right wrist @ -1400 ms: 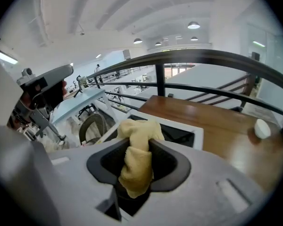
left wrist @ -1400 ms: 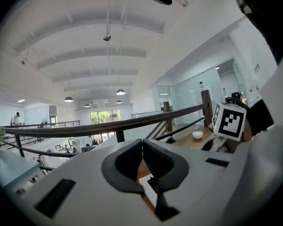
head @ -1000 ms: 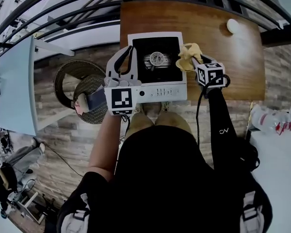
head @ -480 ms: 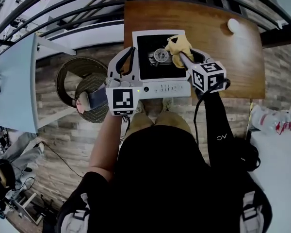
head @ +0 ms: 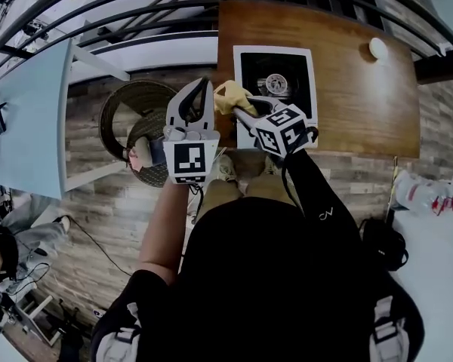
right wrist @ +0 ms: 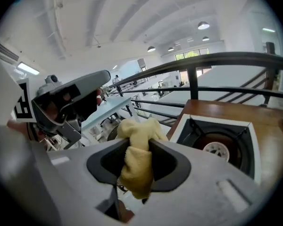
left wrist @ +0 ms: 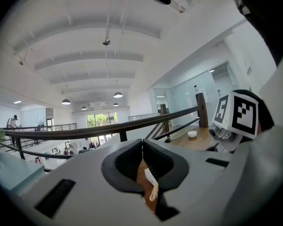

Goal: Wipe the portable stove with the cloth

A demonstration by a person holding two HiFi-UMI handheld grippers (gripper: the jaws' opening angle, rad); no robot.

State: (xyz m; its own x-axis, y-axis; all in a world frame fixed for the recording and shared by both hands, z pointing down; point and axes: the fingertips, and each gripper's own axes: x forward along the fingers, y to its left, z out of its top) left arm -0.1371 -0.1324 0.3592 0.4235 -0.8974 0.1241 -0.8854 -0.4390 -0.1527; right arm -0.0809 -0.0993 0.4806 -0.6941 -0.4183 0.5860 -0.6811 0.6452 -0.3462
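The portable stove [head: 287, 65], white with a black top and a round burner, sits on the wooden table [head: 355, 89]. My right gripper [head: 238, 108] is shut on a crumpled yellow cloth [head: 228, 96] at the stove's near left corner. The right gripper view shows the cloth [right wrist: 137, 159] bunched between the jaws, with the stove [right wrist: 217, 145] to the right beyond them. My left gripper [head: 201, 83] is shut with nothing in it, just left of the cloth and off the table's left edge. The left gripper view shows its jaws closed together and the right gripper's marker cube [left wrist: 238, 114].
A small white round object [head: 377, 49] lies at the table's far right. A round wicker basket [head: 140, 127] stands on the wood floor left of the table. A black railing [head: 136, 21] runs behind. A pale blue tabletop [head: 30, 119] is at the far left.
My right gripper has swept the cloth leftward across the stove, from its right side to its near left corner. The left gripper has come off the stove's left side. The head view has shifted.
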